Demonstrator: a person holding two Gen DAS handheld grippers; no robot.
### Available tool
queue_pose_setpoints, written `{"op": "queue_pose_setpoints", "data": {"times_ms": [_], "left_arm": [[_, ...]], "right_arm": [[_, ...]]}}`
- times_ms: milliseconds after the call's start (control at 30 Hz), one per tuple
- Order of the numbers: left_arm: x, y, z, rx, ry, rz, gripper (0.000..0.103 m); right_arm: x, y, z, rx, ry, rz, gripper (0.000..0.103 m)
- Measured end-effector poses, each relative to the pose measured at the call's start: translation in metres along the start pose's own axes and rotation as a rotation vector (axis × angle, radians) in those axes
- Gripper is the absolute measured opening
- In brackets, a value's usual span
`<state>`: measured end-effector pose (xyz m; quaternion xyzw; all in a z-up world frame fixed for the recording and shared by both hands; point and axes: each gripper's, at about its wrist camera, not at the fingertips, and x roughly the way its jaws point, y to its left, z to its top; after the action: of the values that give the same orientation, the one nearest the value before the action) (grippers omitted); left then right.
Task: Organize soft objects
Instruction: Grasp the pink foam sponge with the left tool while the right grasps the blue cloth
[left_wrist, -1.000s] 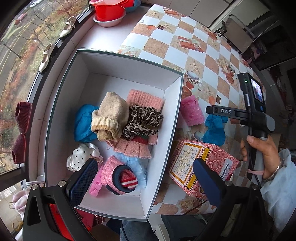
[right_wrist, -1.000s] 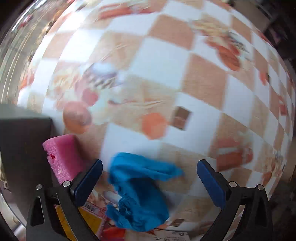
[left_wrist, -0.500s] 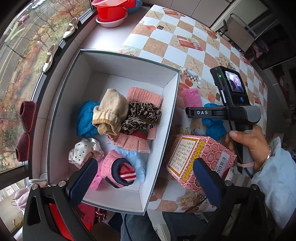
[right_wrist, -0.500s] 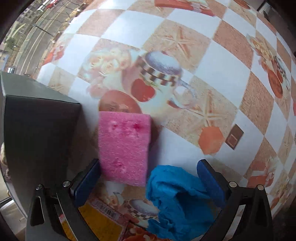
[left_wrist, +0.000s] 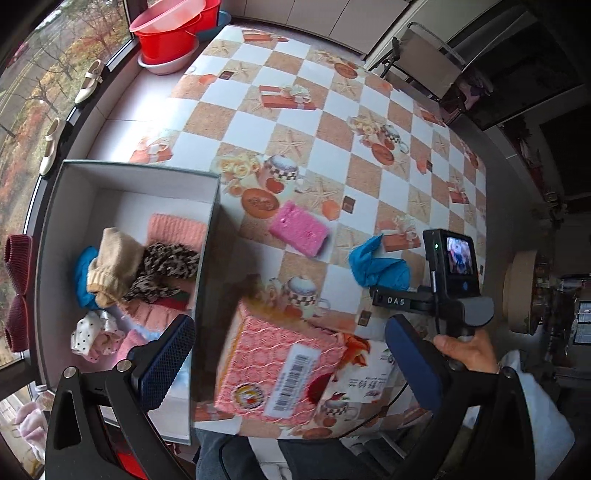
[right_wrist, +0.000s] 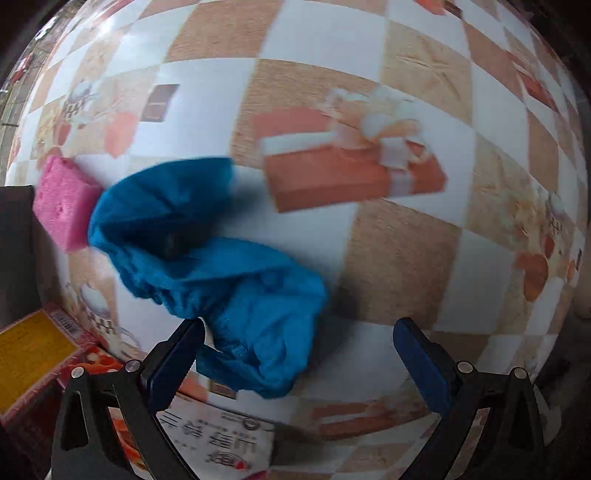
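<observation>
My left gripper (left_wrist: 288, 362) hangs above the near edge of the bench (left_wrist: 332, 155), its jaws spread wide and empty; one finger sits over the grey storage box (left_wrist: 207, 258), the other over the checked tablecloth. Between them lies a pink patterned carton (left_wrist: 284, 373) with a barcode label. Inside the box I see a beige knit sock (left_wrist: 114, 266), a leopard-print cloth (left_wrist: 166, 266), a pink knit piece (left_wrist: 177, 230), something blue (left_wrist: 83, 273) and a white polka-dot item (left_wrist: 88, 330).

My right gripper (right_wrist: 299, 363) is held by a hand (left_wrist: 467, 349) close over the bench, jaws also wide and gripping nothing. The crumpled blue cloth (right_wrist: 207, 258) lies on the tablecloth just ahead of them, its near end reaching in beside the left finger. A pink sponge (right_wrist: 61, 205) lies just beyond the cloth's far end, toward the box; in the right wrist view their edges overlap, while the left wrist view shows them apart. The right view is blurred.
</observation>
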<state>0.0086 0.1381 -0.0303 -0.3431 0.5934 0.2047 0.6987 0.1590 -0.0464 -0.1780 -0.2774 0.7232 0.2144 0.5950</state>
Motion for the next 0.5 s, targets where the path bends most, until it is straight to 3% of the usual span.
{"op": "queue_pose_setpoints", "data": {"times_ms": [100, 233, 300, 500], "left_arm": [[0.013, -0.029, 0.016, 0.022, -0.01, 0.028, 0.103], [0.041, -0.062, 0.044, 0.067, -0.025, 0.098, 0.103], [0.063, -0.072, 0.059, 0.063, -0.011, 0.138, 0.103], [0.127, -0.044, 0.094, -0.185, 0.094, 0.194, 0.103]], "right_arm": [[-0.003, -0.036, -0.018, 0.102, -0.016, 0.002, 0.103], [-0.017, -0.06, -0.032, 0.14, -0.082, 0.179, 0.103], [-0.023, -0.054, -0.036, 0.103, -0.101, 0.202, 0.103], [-0.042, -0.055, -0.043, 0.07, -0.16, 0.256, 0.103]]}}
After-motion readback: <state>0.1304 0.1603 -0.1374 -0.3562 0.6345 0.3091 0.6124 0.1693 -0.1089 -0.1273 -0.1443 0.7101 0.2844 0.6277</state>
